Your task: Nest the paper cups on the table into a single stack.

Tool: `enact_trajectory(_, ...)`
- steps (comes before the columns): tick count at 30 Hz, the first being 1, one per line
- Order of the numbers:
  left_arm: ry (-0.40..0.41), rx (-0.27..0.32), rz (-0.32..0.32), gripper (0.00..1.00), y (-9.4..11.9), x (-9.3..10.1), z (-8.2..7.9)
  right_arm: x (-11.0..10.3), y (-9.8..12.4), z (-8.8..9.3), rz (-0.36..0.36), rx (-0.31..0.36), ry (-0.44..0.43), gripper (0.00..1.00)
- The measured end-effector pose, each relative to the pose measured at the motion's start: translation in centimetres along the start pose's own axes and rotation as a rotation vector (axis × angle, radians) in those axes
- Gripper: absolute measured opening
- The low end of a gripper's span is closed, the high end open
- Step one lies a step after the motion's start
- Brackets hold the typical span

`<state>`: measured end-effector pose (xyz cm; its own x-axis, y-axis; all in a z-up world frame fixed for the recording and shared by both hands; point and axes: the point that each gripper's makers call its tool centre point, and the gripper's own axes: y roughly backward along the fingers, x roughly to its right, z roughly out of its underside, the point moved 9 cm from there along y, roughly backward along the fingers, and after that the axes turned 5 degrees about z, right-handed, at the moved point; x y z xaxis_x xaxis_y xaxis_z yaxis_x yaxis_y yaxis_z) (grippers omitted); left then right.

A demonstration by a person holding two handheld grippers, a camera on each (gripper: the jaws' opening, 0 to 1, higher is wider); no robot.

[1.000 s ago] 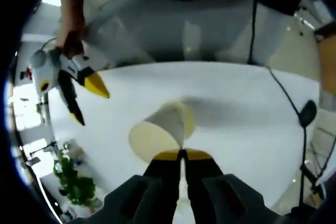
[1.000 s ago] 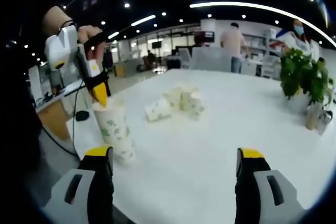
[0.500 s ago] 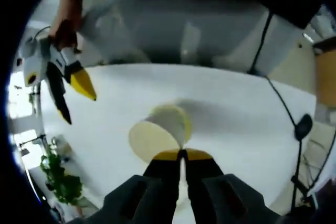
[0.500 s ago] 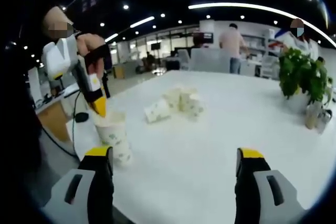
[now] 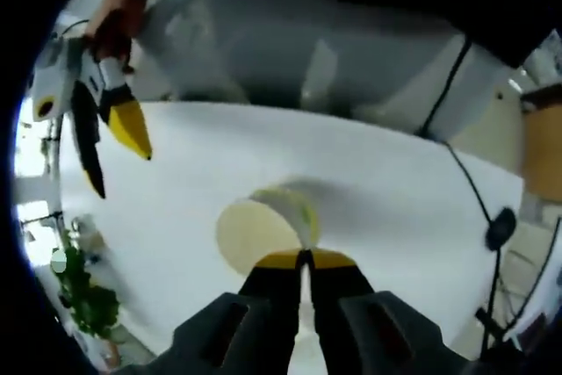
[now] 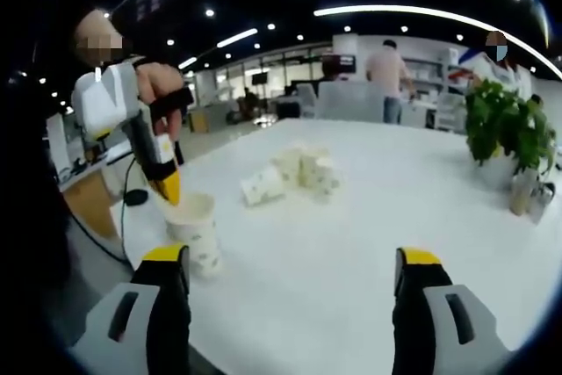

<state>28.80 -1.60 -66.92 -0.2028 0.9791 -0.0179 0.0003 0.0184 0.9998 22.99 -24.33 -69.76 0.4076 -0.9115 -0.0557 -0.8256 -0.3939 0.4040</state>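
Observation:
My left gripper [image 5: 303, 256] is shut on the rim of a paper cup [image 5: 255, 233], whose pale open mouth I look down into. In the right gripper view the left gripper [image 6: 169, 191] pinches the rim of the top cup of a short nested stack [image 6: 197, 233] standing on the white table [image 6: 351, 243] at its near left. Several more patterned cups [image 6: 303, 169] cluster mid-table, and one of them [image 6: 262, 184] lies on its side. My right gripper [image 6: 290, 261] is open and holds nothing, well short of the cluster. In the left gripper view, the right gripper [image 5: 123, 173] hovers open at the upper left.
A potted plant [image 6: 509, 129] stands at the table's right side. A black cable with a round puck [image 5: 499, 227] runs along the table edge by the stack. People stand in the office behind the table's far edge.
The cup held by my left gripper has sunk lower, so the stack looks shorter. The right gripper has stayed open and nearly still.

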Motion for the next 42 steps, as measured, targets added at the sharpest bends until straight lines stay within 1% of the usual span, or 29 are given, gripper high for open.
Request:
enact_trajectory(2, 0.019, 0.015, 0.012, 0.01, -0.1, 0.2, -0.1, 0.0, 0.0, 0.0, -0.001, -0.003, 0.001, 0.95)
enact_trajectory(5, 0.017, 0.037, 0.025, 0.01, -0.2, 0.3, -0.2, 0.0, 0.0, 0.0, -0.003, -0.005, 0.004, 0.95)
enact_trajectory(11, 0.055, 0.048, 0.030, 0.03, -0.2, 0.4, 0.1, 0.0, -0.1, 0.1, -0.005, -0.006, 0.003, 0.95)
enact_trajectory(13, 0.047, 0.046, 0.039, 0.05, -0.4, 0.6, 0.3, -0.1, -0.1, 0.1, -0.007, -0.008, 0.002, 0.95)
enact_trajectory(16, 0.060, 0.047, 0.044, 0.06, -0.3, 0.6, 0.4, -0.1, -0.1, 0.1, -0.010, -0.010, 0.004, 0.95)
enact_trajectory(20, 0.090, 0.059, 0.047, 0.10, -0.4, 0.7, 0.4, -0.2, -0.1, 0.2, -0.011, -0.013, 0.006, 0.95)
enact_trajectory(21, 0.105, 0.076, 0.049, 0.11, -0.4, 0.8, 0.3, -0.2, -0.1, 0.2, -0.011, -0.012, 0.006, 0.95)
enact_trajectory(23, 0.132, 0.091, 0.050, 0.15, -0.5, 0.9, 0.2, -0.2, 0.0, 0.1, -0.009, -0.010, 0.006, 0.95)
enact_trajectory(28, 0.140, 0.100, 0.051, 0.19, -0.6, 1.1, 0.0, -0.2, 0.1, 0.3, -0.008, -0.013, 0.004, 0.95)
enact_trajectory(30, 0.155, 0.101, 0.052, 0.21, -0.7, 1.2, 0.1, -0.3, 0.1, 0.3, -0.007, -0.013, 0.004, 0.95)
enact_trajectory(32, 0.186, 0.110, 0.040, 0.25, -0.8, 1.3, 0.2, -0.3, 0.1, 0.4, -0.006, -0.014, 0.003, 0.95)
enact_trajectory(33, 0.216, 0.119, 0.040, 0.27, -0.8, 1.5, 0.2, -0.3, 0.2, 0.4, -0.004, -0.016, 0.002, 0.95)
enact_trajectory(35, 0.223, 0.137, 0.043, 0.32, -0.6, 1.5, 0.0, -0.3, 0.2, 0.4, -0.006, -0.017, 0.001, 0.95)
enact_trajectory(36, 0.236, 0.148, 0.036, 0.32, -0.5, 1.5, 0.0, -0.4, 0.2, 0.4, -0.008, -0.018, 0.004, 0.95)
enact_trajectory(37, 0.254, 0.146, 0.034, 0.32, -0.5, 1.5, 0.0, -0.4, 0.1, 0.4, -0.008, -0.021, 0.008, 0.95)
enact_trajectory(39, 0.274, 0.179, 0.015, 0.35, -0.3, 1.5, -0.2, -0.5, 0.1, 0.3, -0.010, -0.023, 0.010, 0.95)
enact_trajectory(41, 0.303, 0.209, -0.045, 0.44, -0.1, 1.3, -0.4, -0.4, 0.0, 0.3, -0.012, -0.029, 0.012, 0.95)
enact_trajectory(42, 0.362, 0.230, -0.052, 0.46, 0.1, 1.4, -0.5, -0.4, 0.0, 0.2, -0.014, -0.032, 0.010, 0.95)
